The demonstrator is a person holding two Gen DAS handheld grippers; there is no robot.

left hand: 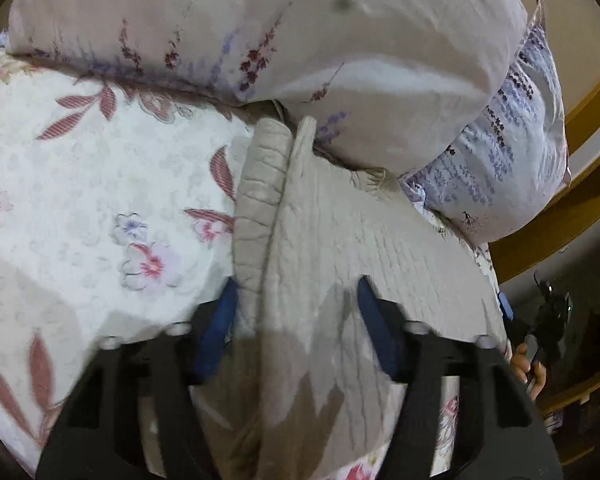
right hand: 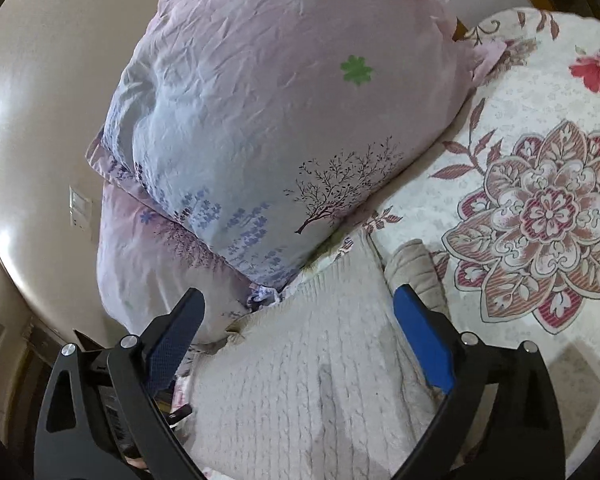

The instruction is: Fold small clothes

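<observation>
Beige knit garment [left hand: 340,240] lies on the bed [left hand: 80,200] near its pillow end, far tip touching the pillows [left hand: 260,40], one ribbed sleeve folded along its side. Left gripper [left hand: 296,304] wide open over the garment, blue pads [left hand: 374,328] either side of the fabric, gripping nothing. Right gripper [right hand: 296,320] also wide open above the knit, empty.

A small beige knitted sweater [left hand: 340,248] [right hand: 300,360] lies flat on the flowery bed. One sleeve is folded along its side. Its top end touches the pillows.
</observation>
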